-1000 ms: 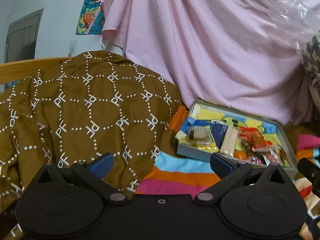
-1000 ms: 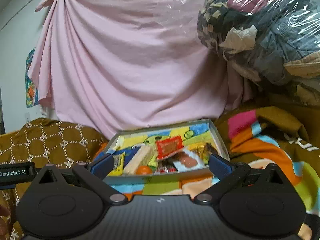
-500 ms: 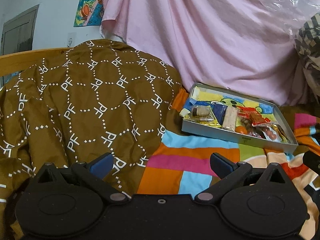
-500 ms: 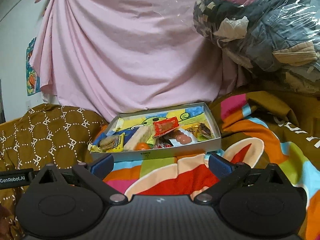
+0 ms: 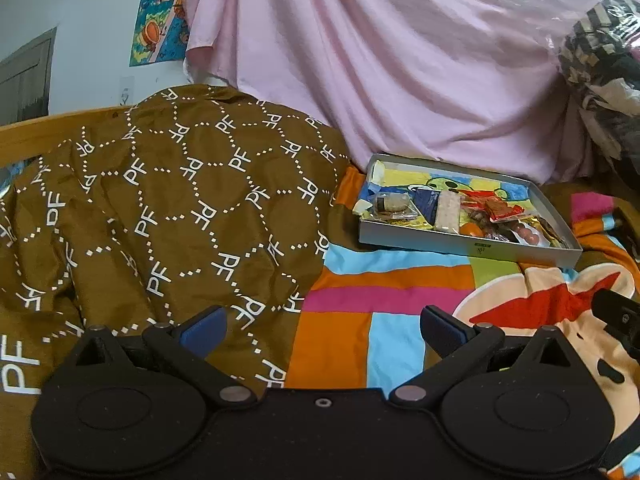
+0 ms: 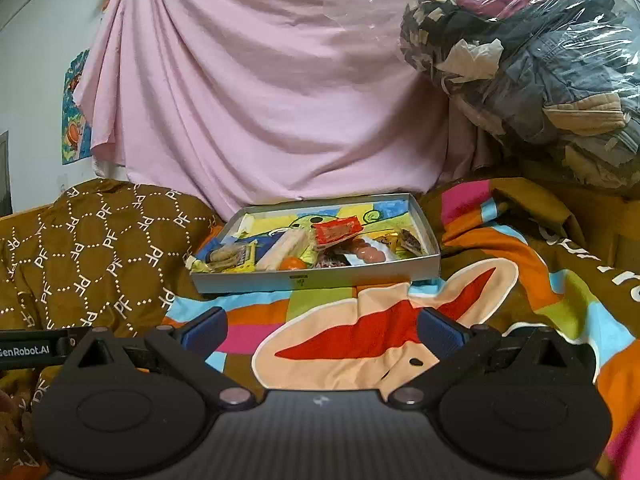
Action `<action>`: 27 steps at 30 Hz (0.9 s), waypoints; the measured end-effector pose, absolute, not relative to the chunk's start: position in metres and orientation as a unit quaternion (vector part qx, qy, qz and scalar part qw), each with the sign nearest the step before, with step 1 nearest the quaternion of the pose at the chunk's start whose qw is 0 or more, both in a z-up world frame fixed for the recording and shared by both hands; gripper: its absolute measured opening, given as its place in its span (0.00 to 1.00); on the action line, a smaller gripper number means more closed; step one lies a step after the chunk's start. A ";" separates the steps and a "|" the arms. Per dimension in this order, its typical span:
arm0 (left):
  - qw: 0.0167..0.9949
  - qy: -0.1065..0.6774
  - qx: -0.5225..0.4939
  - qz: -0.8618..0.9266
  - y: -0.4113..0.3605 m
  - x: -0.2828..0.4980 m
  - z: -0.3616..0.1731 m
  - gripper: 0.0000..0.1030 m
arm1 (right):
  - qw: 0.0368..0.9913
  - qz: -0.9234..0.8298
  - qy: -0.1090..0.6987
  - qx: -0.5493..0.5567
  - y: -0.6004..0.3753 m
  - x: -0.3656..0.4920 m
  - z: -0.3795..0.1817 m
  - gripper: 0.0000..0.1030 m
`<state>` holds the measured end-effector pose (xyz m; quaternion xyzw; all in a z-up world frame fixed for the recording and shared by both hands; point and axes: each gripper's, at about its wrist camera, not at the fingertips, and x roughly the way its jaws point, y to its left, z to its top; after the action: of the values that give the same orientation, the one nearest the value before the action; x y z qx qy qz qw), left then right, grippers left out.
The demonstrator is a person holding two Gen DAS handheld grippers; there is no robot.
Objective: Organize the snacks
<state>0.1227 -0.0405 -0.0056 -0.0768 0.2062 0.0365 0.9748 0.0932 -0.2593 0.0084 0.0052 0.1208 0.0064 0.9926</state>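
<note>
Pink sheet (image 6: 260, 100) draped over white wall (image 5: 80, 20) w/ cartoon poster (image 5: 160, 12); bagged clothes (image 6: 540, 72) at right.

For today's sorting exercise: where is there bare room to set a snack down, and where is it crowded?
Free: the colourful blanket in front of the snack box, and the box's far half. Crowded: the box's near half, packed with snacks.

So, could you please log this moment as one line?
left gripper: open, empty | right gripper: open, empty | snacks in grey tray on bedspread | no contact
</note>
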 end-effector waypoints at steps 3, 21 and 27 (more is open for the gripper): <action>0.975 0.205 -0.073 0.035 -0.038 0.118 -0.006 0.99 | 0.992 0.006 0.126 0.004 -0.254 0.089 0.006 1.00; 0.977 0.197 -0.078 0.031 -0.019 0.107 -0.006 0.99 | 0.992 0.005 0.128 -0.005 -0.233 0.080 -0.006 1.00; 0.978 0.195 -0.070 0.030 -0.017 0.105 -0.007 0.99 | 0.991 0.005 0.131 -0.010 -0.230 0.083 -0.010 1.00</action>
<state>0.1052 -0.0174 -0.0075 -0.0699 0.1952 0.0300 0.9778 0.0828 -0.2304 -0.0096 -0.0100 0.1313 0.0052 0.9913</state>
